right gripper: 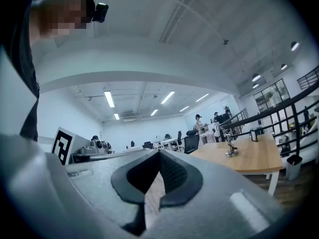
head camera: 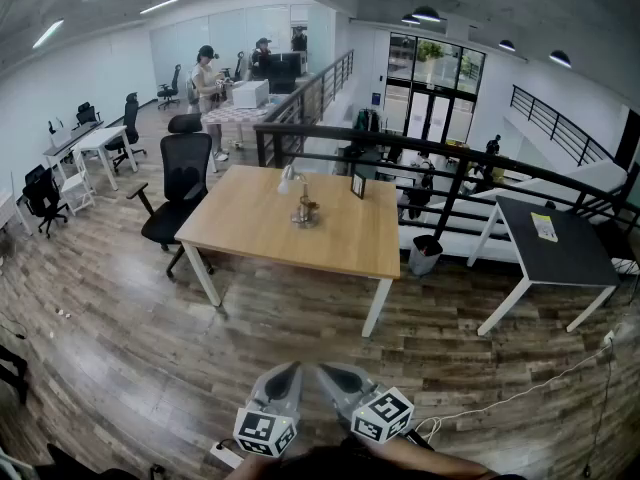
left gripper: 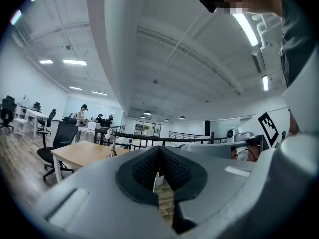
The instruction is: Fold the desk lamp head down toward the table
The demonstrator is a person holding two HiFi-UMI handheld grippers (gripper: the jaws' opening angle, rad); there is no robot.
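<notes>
Floor planks [head camera: 300, 318] stretch between the person's 2 tools and the wooden surface [head camera: 250, 223], which stands well apart from both. The desk lamp [head camera: 304, 208] stands near the middle of that surface, toward its far edge. It rests on a small metal base, its arm upright and its lamp head [head camera: 288, 176] raised above the surface and leaning to the left. The left tool view shows the lamp [left gripper: 111, 144] small, and the right tool view shows it [right gripper: 229, 146] the same way.

A small black frame [head camera: 357, 185] stands on the surface just right of the lamp. An office chair [head camera: 182, 183] sits at the surface's left end. A bin [head camera: 425, 255] stands on the floor off its far right corner. A dark railing [head camera: 400, 140] runs behind the surface, and 2 people [head camera: 210, 76] stand at a desk well beyond it. A dark-topped table [head camera: 555, 243] stands to the right of the surface, apart from it, and a white cable [head camera: 520, 393] trails over the floor on the near right.

The left tool [head camera: 288, 371] has its jaws closed together with nothing between them, as its own view [left gripper: 158, 168] shows. The right tool [head camera: 328, 373] is likewise fully closed and empty [right gripper: 158, 171]. Both are held level, side by side, on the near side of the surface.
</notes>
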